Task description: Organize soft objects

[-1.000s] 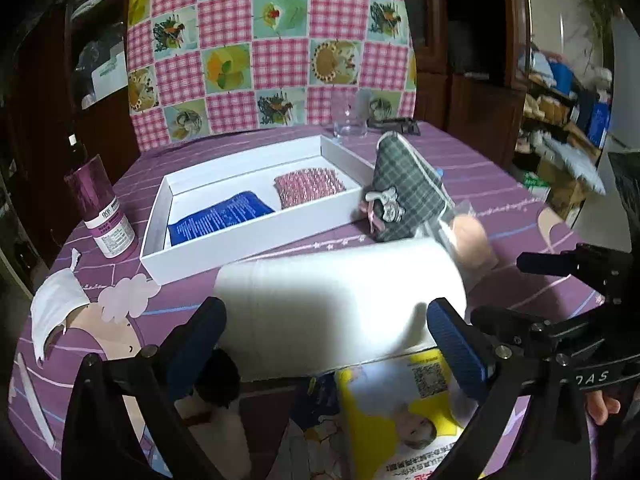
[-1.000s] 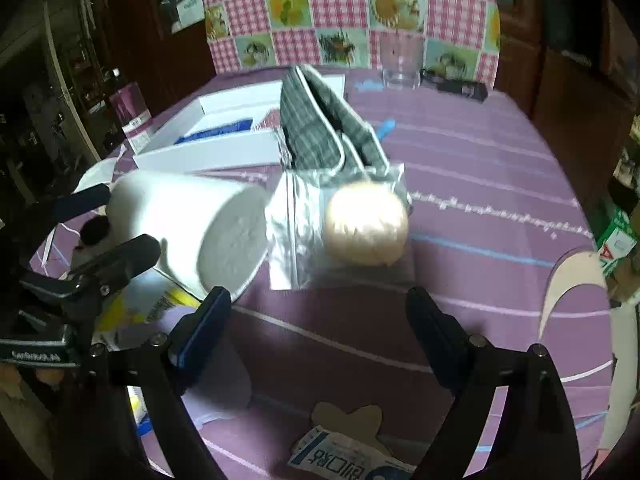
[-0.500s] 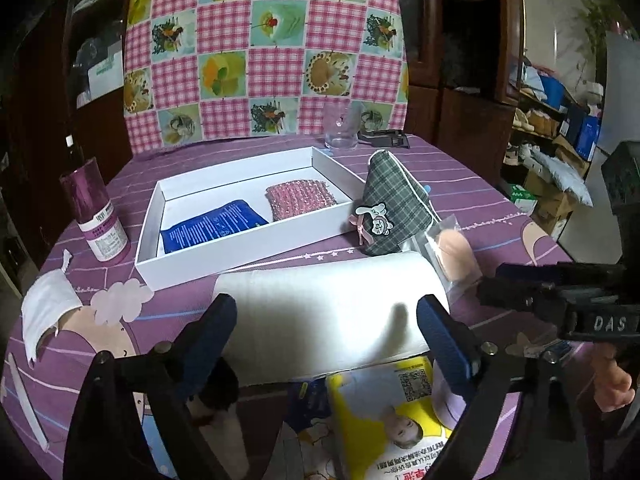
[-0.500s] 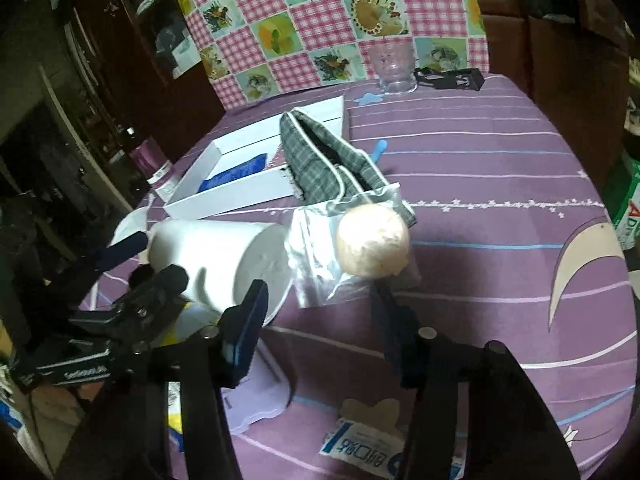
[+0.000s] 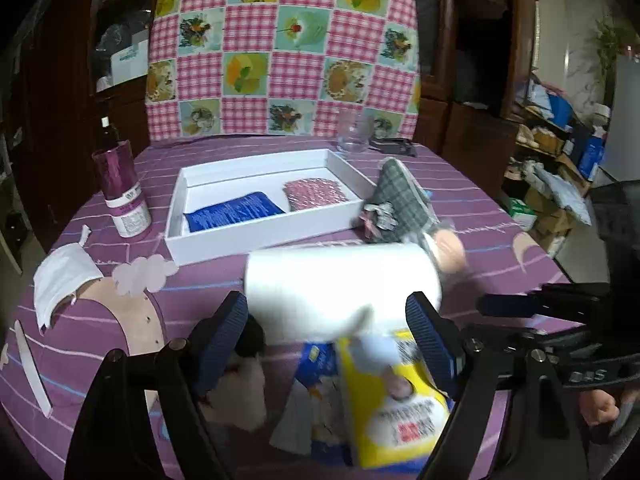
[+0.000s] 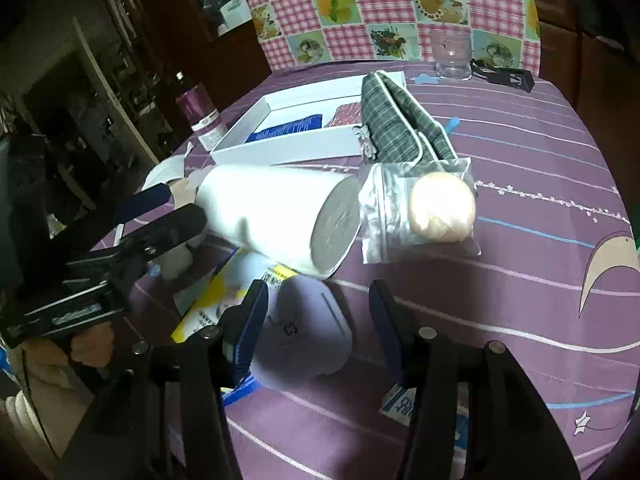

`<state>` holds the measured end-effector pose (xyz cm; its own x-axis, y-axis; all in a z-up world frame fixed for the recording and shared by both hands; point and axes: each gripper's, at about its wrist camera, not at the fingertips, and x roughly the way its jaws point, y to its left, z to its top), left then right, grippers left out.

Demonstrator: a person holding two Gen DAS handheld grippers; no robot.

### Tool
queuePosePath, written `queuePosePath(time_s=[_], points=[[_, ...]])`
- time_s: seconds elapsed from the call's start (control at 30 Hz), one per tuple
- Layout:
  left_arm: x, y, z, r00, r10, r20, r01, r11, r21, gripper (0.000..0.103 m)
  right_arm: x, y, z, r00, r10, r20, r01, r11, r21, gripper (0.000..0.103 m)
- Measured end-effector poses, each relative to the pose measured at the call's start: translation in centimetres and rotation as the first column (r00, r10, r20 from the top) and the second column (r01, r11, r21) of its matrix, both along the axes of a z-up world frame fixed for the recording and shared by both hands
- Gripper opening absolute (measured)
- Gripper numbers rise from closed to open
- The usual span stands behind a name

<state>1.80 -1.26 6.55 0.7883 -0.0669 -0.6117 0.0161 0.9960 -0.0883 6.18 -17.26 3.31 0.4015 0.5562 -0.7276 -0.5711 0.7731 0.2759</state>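
Observation:
A long white paper roll (image 5: pixel 340 280) lies crosswise on the purple table, just past my left gripper (image 5: pixel 325 308). Its jaws are closing, and the roll is wider than the gap, so no pad presses on it. My right gripper (image 6: pixel 318 292) stands half open over a blurred white cup-shaped mask (image 6: pixel 304 332). The left pad is against the mask, with a slight gap at the right pad. Beyond it are a beige sponge in a clear bag (image 6: pixel 442 212) and a grey plaid pouch (image 6: pixel 400 124). The white box (image 5: pixel 256 244) holds a blue pack (image 5: pixel 234 214) and a pink cloth (image 5: pixel 316 194).
A yellow packet (image 5: pixel 400 412) lies under the roll's near side. A black-and-white plush thing (image 5: pixel 248 360) sits by my left finger. A purple bottle (image 5: pixel 120 192) and a flat face mask (image 5: pixel 60 276) are at the left, and a glass (image 5: pixel 354 136) stands at the back.
Both pairs of jaws have narrowed, the right by much more. The right gripper has shifted so the white mask now sits between its fingers. The left view has drawn back slightly from the roll.

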Motion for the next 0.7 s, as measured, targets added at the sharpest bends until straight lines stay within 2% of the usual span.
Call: queuePosePath(time_s=[0.2,0.5,0.6,0.7], points=[[-1.3,-1.3,-1.1,0.995,-0.088,-0.055,0.085,0.995,-0.044,0.082,-0.4,0.2,-1.2,0.998,0.03,-0.056,-0.032,0.999,-0.024,0.054],[-1.4,-1.7,-2.6,0.985,-0.102,-0.138,0.098,0.995,-0.036,0.082,0.1,0.6,-2.5,0.991,0.039,-0.131,-0.041,0.999,-0.007,0.053],[-1.2,-1.7,-3.2,0.98,-0.104,-0.168,0.099,0.994,-0.039,0.082,0.2,0.4,-2.8,0.989,0.039,-0.14,-0.039,0.999,0.005,0.049],[-1.1,-1.8,-3.6,0.977,-0.11,-0.181,0.105,0.994,-0.041,0.082,-0.2,1.0,-2.8,0.993,0.04,-0.114,-0.042,0.999,-0.022,0.039]])
